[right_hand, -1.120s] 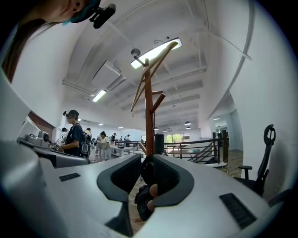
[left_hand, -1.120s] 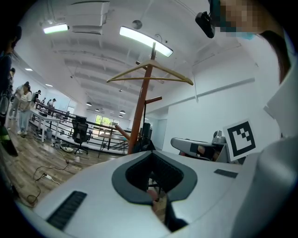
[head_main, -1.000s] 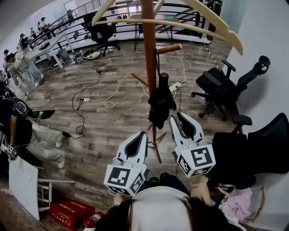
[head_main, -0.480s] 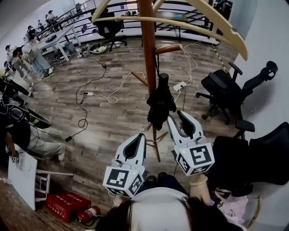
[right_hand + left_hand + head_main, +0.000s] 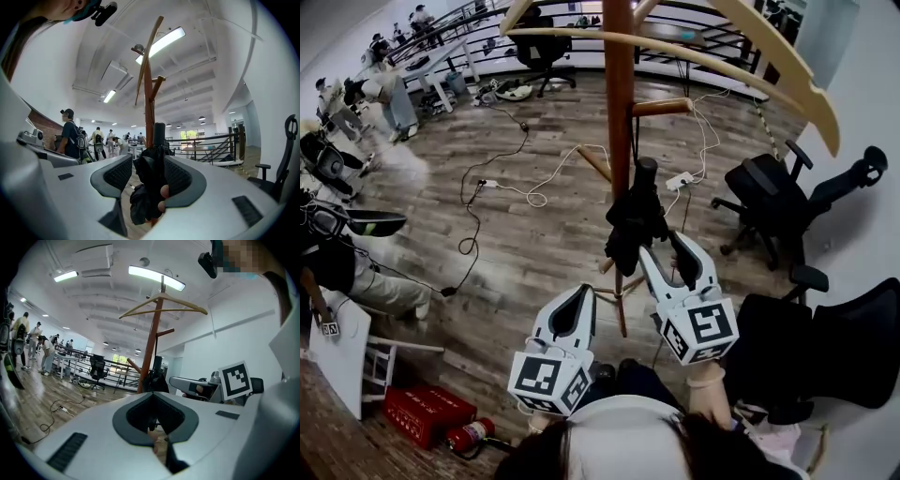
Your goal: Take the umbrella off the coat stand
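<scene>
A folded black umbrella (image 5: 635, 220) hangs against the pole of a wooden coat stand (image 5: 619, 94), which carries a long curved hanger bar on top. My right gripper (image 5: 667, 246) reaches level at it. Its jaws are opening and stand on either side of the umbrella (image 5: 152, 183) without pressing it. The stand's pole (image 5: 149, 93) rises just behind. My left gripper (image 5: 584, 292) hangs lower and to the left, short of the stand, shut and empty. In the left gripper view the umbrella (image 5: 157, 380) and stand (image 5: 149, 348) lie ahead, with the right gripper (image 5: 197, 387) beside them.
Black office chairs (image 5: 769, 197) (image 5: 844, 328) stand close on the right by the wall. Cables (image 5: 516, 187) trail over the wooden floor. A seated person, a white board (image 5: 342, 361), a red box (image 5: 422, 412) and a fire extinguisher (image 5: 464, 436) are at the left. More people stand further back.
The right gripper's jaws have spread wider and it has edged toward the umbrella. The left gripper has hardly moved.
</scene>
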`<action>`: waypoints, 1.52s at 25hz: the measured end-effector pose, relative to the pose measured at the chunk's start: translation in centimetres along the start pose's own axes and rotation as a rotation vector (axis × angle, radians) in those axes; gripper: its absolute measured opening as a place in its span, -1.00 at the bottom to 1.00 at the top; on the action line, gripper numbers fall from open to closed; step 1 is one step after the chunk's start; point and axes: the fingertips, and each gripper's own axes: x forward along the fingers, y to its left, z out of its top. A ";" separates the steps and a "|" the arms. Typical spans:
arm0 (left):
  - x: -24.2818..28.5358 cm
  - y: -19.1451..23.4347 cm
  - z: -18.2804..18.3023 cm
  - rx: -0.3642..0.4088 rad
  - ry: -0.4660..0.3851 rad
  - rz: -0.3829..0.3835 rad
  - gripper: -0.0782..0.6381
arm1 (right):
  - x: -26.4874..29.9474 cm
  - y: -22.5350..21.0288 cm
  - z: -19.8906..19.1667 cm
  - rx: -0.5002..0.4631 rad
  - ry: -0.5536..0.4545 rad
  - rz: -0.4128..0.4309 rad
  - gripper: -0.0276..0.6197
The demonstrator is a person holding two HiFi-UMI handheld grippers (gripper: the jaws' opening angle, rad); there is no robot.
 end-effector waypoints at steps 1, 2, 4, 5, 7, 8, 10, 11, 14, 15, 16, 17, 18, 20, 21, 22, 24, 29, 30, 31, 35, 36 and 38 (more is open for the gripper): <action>0.1 0.0 -0.1 0.000 0.003 0.006 -0.76 | 0.1 -0.1 -0.1 -0.001 0.001 0.003 -0.24; 0.2 0.0 -0.3 -0.001 0.007 0.010 -0.76 | 0.2 -0.3 -0.3 -0.003 0.003 0.006 -0.22; 0.4 -0.1 -0.7 -0.003 0.012 0.015 -0.76 | 0.5 -0.5 -0.7 -0.012 0.010 0.010 -0.19; 0.5 -0.1 -0.9 -0.004 0.014 0.017 -0.76 | 0.7 -0.6 -1.0 -0.015 0.014 0.012 -0.18; 0.7 -0.2 -1.3 -0.005 0.019 0.020 -0.76 | 0.9 -0.7 -1.5 -0.018 0.022 0.018 -0.14; 0.9 -0.2 -1.4 -0.006 0.021 0.022 -0.76 | 1.1 -0.8 -1.7 -0.019 0.027 0.022 -0.13; 1.1 -0.1 -1.5 -0.007 0.024 0.027 -0.76 | 1.5 -0.9 -2.1 -0.025 0.036 0.025 -0.10; 1.2 0.0 -1.5 -0.008 0.026 0.030 -0.76 | 1.8 -0.9 -2.2 -0.030 0.042 0.025 -0.09; 1.3 0.5 -1.4 -0.010 0.033 0.040 -0.76 | 2.5 -1.1 -2.7 -0.039 0.061 0.022 -0.05; 1.4 0.6 -1.5 -0.011 0.036 0.043 -0.76 | 2.7 -1.2 -2.9 -0.036 0.065 0.023 -0.04; 1.5 0.5 -1.7 -0.012 0.039 0.047 -0.76 | 2.7 -1.4 -3.2 -0.031 0.069 0.024 -0.04; 1.6 0.5 -1.9 -0.011 0.041 0.050 -0.76 | 2.8 -1.6 -3.5 -0.026 0.072 0.025 -0.03; 1.7 0.4 -2.1 -0.011 0.043 0.054 -0.76 | 2.9 -1.8 -3.7 -0.021 0.074 0.026 -0.02; 1.8 0.5 -2.3 -0.014 0.046 0.061 -0.76 | 3.2 -2.0 -4.1 -0.010 0.080 0.029 -0.01; 1.9 0.7 -2.3 -0.016 0.048 0.064 -0.76 | 3.5 -2.1 -4.2 -0.005 0.082 0.029 -0.01; 1.9 0.9 -2.2 -0.017 0.050 0.064 -0.76 | 3.7 -2.1 -4.2 -0.002 0.085 0.029 -0.01; 1.9 1.3 -1.9 -0.021 0.054 0.064 -0.76 | 4.3 -1.9 -4.2 0.001 0.089 0.027 0.00; 2.0 1.9 -2.0 -0.039 0.057 0.076 -0.76 | 5.0 -1.9 -4.6 0.010 0.097 0.031 0.02; 2.1 1.9 -2.1 -0.042 0.058 0.075 -0.76 | 5.0 -2.0 -4.8 0.011 0.102 0.032 0.03; 2.1 1.9 -2.1 -0.043 0.060 0.072 -0.76 | 5.1 -2.0 -5.0 0.011 0.108 0.032 0.04; 2.6 1.9 -2.1 -0.036 0.071 0.064 -0.76 | 5.7 -2.1 -5.4 0.014 0.123 0.034 0.07; 2.7 1.9 -2.1 -0.035 0.073 0.064 -0.76 | 5.9 -2.2 -5.5 0.016 0.124 0.033 0.08; 2.9 2.0 -2.2 -0.035 0.076 0.064 -0.76 | 6.2 -2.3 -5.6 0.015 0.126 0.034 0.09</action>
